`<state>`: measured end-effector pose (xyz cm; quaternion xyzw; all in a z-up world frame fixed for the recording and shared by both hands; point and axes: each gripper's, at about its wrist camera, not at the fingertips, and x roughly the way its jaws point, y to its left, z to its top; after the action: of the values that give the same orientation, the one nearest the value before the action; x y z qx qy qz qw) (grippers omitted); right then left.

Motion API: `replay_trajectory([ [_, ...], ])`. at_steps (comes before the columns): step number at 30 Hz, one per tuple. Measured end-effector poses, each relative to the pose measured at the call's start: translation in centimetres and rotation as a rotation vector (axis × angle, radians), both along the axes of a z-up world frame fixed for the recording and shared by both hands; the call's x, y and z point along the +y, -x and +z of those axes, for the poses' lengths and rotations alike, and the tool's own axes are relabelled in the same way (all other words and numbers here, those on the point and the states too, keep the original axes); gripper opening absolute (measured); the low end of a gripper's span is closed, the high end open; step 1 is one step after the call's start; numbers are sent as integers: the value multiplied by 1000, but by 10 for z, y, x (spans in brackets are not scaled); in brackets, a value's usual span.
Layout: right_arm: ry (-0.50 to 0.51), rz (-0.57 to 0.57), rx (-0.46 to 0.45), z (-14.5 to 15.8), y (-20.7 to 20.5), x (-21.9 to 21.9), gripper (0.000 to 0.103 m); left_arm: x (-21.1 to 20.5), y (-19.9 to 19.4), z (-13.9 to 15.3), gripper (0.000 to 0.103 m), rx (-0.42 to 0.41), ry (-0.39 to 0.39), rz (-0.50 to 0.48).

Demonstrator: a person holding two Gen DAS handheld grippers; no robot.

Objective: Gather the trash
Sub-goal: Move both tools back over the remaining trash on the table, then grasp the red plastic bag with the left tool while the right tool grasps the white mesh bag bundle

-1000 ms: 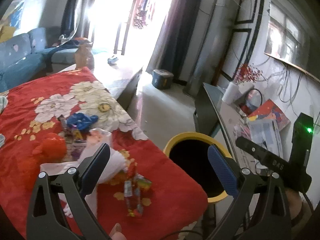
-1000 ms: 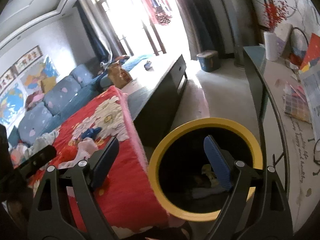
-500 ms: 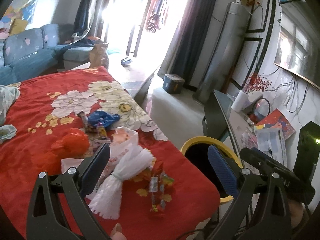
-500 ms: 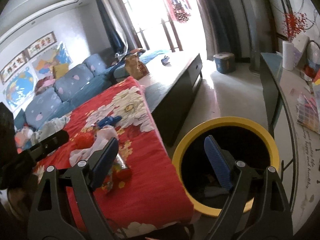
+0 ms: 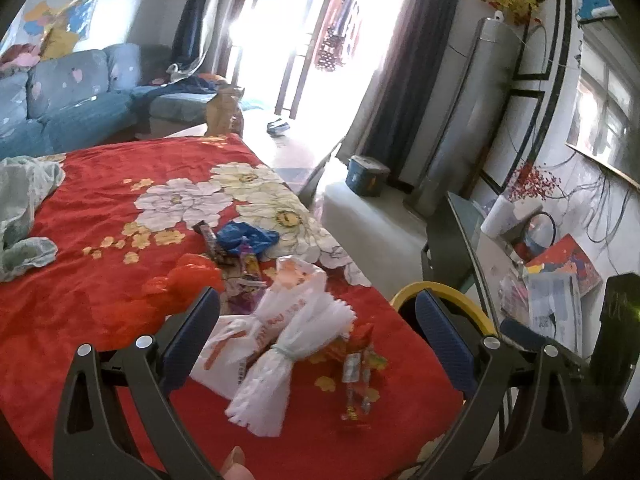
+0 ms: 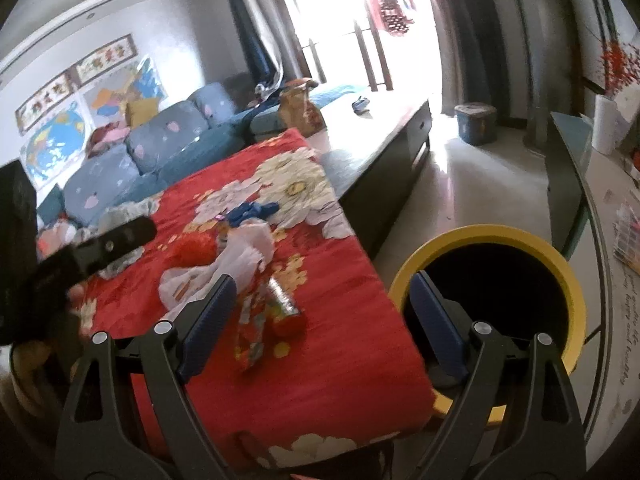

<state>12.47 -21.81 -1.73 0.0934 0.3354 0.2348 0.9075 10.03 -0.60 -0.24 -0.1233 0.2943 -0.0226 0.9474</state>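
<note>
Both views have swung off the bin toward the table since a second ago: the left camera, which then looked half into the bin mouth, now frames the trash pile, and the right view takes in much more of the red cloth. Left gripper hangs over the near table edge, jaws spread wide, nothing between them; white bag, tied at its middle, lies right in the gap ahead, likely the next pick. Right gripper equally wide and empty, straddling the table edge and bin rim. Trash sits clustered mid-cloth: white bag, red bag, blue bag, and candy wrappers just beside the white one. Bin stands on the floor against the table's corner, probably so drops are short. Some trash appears to be inside already; too dark to tell what. Much of the pile remains, so the job looks unfinished.
</note>
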Motion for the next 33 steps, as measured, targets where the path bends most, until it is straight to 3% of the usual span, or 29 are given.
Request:
replay_trajectory([
  [22, 71, 178, 40, -13, 28, 74, 80, 77, 13, -3, 95, 0, 64, 163],
  [33, 93, 273, 62, -24, 34, 121, 80, 133, 14, -29, 95, 65, 88, 275],
])
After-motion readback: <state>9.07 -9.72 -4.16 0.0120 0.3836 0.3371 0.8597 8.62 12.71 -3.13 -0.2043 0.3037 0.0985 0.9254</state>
